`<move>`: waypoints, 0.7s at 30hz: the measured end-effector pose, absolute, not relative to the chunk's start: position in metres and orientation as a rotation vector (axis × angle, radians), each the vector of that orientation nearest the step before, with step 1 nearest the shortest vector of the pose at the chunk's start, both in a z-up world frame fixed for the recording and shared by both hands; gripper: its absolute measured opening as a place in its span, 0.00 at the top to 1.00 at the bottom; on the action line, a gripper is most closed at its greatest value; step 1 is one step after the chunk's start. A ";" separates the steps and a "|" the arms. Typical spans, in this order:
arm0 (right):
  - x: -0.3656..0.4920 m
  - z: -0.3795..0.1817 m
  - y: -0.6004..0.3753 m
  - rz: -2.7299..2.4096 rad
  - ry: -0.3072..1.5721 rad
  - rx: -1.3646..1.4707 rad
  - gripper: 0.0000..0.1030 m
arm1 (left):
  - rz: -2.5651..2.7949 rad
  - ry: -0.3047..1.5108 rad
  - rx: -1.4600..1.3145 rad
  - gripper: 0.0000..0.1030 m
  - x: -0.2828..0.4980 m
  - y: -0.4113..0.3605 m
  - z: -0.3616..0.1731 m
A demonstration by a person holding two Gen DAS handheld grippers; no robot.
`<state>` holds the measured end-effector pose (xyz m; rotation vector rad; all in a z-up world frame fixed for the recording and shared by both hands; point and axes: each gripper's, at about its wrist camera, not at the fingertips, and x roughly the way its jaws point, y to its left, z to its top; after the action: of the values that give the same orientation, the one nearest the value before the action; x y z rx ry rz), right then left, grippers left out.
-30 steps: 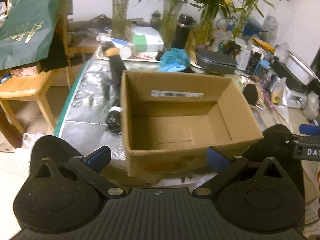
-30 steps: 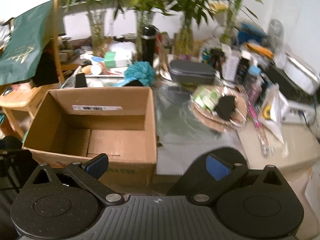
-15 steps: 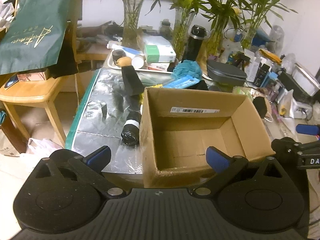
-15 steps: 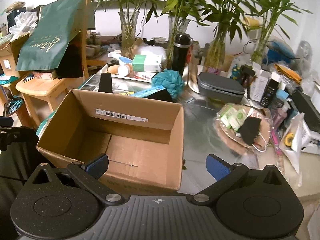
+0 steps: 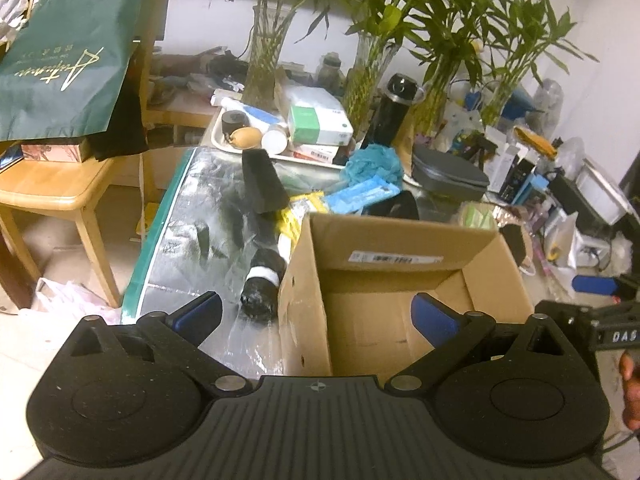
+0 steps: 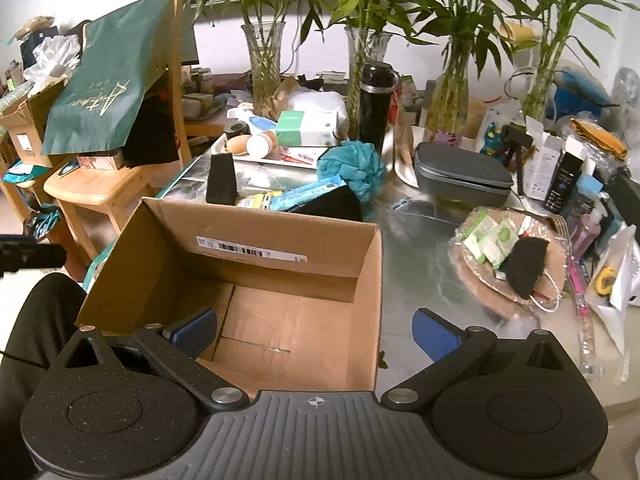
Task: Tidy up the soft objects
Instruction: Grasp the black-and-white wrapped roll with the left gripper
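Observation:
An empty cardboard box [image 5: 384, 308] [image 6: 256, 292] stands open on the foil-covered table. Behind it lie a teal mesh bath puff [image 5: 374, 164] [image 6: 354, 168], a black sponge block [image 5: 262, 184] [image 6: 220, 180], a blue packet [image 5: 362, 194] and a dark soft item [image 6: 332, 204]. A black roll with a white band [image 5: 262, 286] lies left of the box. A black face mask [image 6: 524, 266] rests on a woven plate. My left gripper [image 5: 316, 314] is open at the box's near left corner. My right gripper [image 6: 314, 332] is open over the box's near right part. Both hold nothing.
Glass vases of bamboo [image 6: 266, 64], a black flask [image 6: 376, 100], a grey case [image 6: 462, 178] and a tray of toiletries [image 5: 280, 140] crowd the back. A wooden chair [image 5: 52, 192] with a green bag [image 5: 64, 56] stands left. Boxes and bottles [image 6: 560, 172] line the right edge.
Both grippers have pulled back and shifted left, so the box sits further right in the left view. More of the table's left side and the clutter behind the box shows now.

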<state>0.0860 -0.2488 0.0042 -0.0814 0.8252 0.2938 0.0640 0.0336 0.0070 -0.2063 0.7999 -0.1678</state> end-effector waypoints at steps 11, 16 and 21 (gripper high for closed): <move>0.100 0.008 -0.254 0.327 0.787 -0.012 0.00 | -0.213 0.779 -0.273 0.00 0.096 0.057 0.013; 0.108 0.008 -0.261 0.338 0.787 0.012 0.00 | -0.191 0.784 -0.305 0.00 0.119 0.076 0.009; 0.118 0.009 -0.270 0.338 0.781 0.056 0.00 | -0.172 0.811 -0.361 0.00 0.148 0.097 -0.003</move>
<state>0.1184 -0.2703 0.0086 0.0558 0.7808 0.3378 0.1482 0.0972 -0.0026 -0.3613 0.8108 -0.1715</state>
